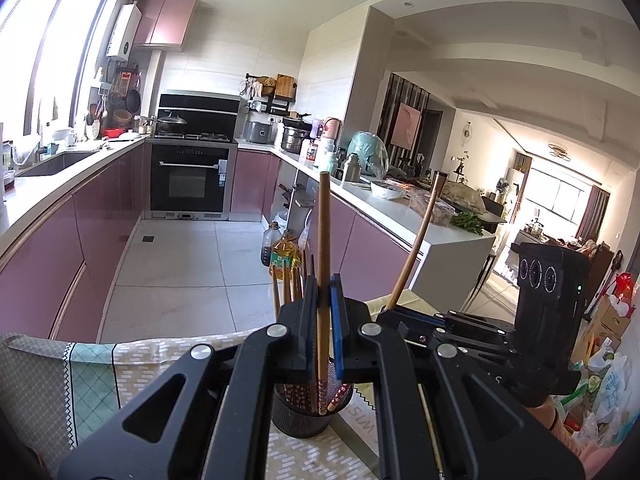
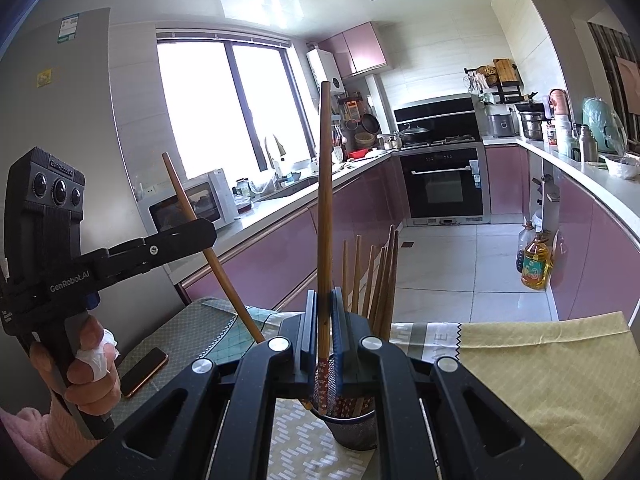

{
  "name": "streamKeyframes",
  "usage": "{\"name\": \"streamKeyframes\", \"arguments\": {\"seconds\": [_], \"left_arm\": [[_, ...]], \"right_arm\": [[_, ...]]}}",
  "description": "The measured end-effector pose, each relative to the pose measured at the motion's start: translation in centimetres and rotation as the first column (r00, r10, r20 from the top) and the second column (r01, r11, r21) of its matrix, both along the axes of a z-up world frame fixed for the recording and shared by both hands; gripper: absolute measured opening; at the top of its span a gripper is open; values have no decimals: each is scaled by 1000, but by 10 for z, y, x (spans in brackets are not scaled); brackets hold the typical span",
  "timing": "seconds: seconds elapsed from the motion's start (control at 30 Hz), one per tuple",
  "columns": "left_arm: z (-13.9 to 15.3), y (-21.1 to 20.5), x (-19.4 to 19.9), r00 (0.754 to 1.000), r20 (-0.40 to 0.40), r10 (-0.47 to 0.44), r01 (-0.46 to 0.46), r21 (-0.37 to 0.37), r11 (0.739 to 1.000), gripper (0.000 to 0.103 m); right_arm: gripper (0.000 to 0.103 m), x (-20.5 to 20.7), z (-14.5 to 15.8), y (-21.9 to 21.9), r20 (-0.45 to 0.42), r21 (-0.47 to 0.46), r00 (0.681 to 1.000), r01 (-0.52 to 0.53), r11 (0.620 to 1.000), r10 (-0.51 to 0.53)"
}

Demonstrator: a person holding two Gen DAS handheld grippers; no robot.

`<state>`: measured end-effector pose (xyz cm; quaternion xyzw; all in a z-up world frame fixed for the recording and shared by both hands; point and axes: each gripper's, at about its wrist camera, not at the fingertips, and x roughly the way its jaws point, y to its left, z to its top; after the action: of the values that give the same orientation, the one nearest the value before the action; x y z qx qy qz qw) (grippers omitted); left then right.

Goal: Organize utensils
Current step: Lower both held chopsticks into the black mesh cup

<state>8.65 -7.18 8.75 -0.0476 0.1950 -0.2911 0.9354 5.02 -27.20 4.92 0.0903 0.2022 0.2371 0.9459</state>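
Yellow-capped cooking oil bottle point(image 2: 535, 262) on the pale tiled floor point(image 1: 180, 264), black built-in oven point(image 1: 188, 176), white microwave point(image 2: 196, 204), dark phone point(image 2: 144, 366) on patterned tablecloth point(image 2: 540, 364)

Your own grippers block most of the holder point(image 1: 300, 412) at 6 o'clock, so you can't count the chopsticks point(image 2: 380, 280) inside. Phone point(image 2: 144, 372) at 8 o'clock is half behind your hand point(image 2: 86, 376), screen unreadable.

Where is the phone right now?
In the right wrist view, the phone lies flat on the tablecloth at lower left, just right of the hand holding the left tool.
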Motion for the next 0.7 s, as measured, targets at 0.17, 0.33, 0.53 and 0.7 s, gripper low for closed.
{"name": "streamKeyframes", "arguments": {"seconds": [0.17, 0.33, 0.53, 0.7], "left_arm": [[-1, -5, 6, 1000, -12, 8, -8, 8, 1000, 7], [-1, -8, 10, 1000, -17, 14, -14, 16, 1000, 7], [2, -14, 14, 1000, -23, 19, -19, 18, 1000, 7], [2, -15, 15, 1000, -24, 16, -16, 15, 1000, 7]], "right_arm": [[6, 2, -1, 0, -6, -1, 1000, 6, 1000, -6], [6, 5, -3, 0, -13, -1, 1000, 11, 1000, -11], [6, 9, -4, 0, -20, -2, 1000, 19, 1000, -19], [6, 12, -5, 0, -26, -3, 999, 26, 1000, -26]]}}
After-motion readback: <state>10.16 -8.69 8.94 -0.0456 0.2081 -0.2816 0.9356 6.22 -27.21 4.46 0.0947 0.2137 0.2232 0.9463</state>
